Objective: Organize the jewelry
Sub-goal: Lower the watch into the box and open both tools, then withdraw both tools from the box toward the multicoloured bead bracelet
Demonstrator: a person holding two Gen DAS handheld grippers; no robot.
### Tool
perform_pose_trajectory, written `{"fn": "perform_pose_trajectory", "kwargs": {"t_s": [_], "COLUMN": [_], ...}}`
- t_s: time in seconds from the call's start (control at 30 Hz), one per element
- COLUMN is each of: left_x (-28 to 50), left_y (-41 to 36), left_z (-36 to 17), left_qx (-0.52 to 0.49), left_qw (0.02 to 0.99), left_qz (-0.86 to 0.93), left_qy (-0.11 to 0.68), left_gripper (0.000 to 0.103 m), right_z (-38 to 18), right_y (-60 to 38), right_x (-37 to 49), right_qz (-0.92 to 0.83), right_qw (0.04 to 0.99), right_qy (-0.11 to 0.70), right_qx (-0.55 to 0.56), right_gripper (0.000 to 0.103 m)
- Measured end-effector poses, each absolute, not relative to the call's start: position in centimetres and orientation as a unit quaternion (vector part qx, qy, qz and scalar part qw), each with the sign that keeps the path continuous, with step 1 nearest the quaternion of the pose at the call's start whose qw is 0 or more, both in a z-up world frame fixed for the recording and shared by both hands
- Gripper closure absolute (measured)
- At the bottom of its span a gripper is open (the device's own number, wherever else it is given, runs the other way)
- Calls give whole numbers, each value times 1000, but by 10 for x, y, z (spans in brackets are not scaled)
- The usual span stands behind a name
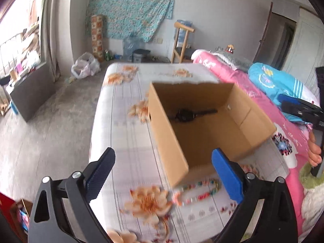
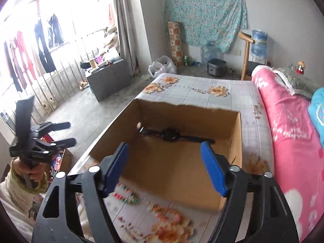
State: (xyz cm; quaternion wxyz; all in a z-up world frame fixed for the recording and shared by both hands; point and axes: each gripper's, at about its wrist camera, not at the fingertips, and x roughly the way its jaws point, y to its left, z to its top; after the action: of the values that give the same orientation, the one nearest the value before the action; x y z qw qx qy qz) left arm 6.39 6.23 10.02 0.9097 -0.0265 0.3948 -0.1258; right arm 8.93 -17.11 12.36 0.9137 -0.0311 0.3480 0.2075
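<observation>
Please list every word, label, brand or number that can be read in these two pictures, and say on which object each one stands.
None can be read.
The cardboard box shows plain walls, no print.
The left gripper, seen from the right wrist, carries a small pale mark on its body, too blurred to read.
The tablecloth has flowers and lines only.

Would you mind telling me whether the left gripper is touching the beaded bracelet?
Apart. The left wrist view shows the left gripper open above the table, with the beaded bracelet lying beyond its fingers beside the box.
</observation>
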Motion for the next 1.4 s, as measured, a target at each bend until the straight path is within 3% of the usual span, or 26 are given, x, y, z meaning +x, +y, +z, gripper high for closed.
{"fn": "perform_pose_trajectory", "kwargs": {"t_s": [0.13,0.4,0.8,1.2,1.4], "left_x": [42,32,20,27,42], "left_y": [53,7,0,6,28], "left_z": [44,-30,-34,-34,-20], "left_qx": [-38,31,49,53,-24], "left_qw": [885,850,870,871,881], "left_qz": [-104,-78,-81,-95,-102], "left_qy": [453,520,484,479,462], "left_gripper": [6,6,5,5,5], "right_z": [96,30,21,1,-7], "right_y": [-166,-155,-136,-124,-129], "right_x": [37,13,-9,12,16], "right_qz": [153,23,-34,65,77], "right_qw": [925,922,951,934,923], "right_qy": [346,382,279,346,376], "right_qx": [-37,-57,-131,-60,-40], "right_gripper": [8,8,8,8,11]}}
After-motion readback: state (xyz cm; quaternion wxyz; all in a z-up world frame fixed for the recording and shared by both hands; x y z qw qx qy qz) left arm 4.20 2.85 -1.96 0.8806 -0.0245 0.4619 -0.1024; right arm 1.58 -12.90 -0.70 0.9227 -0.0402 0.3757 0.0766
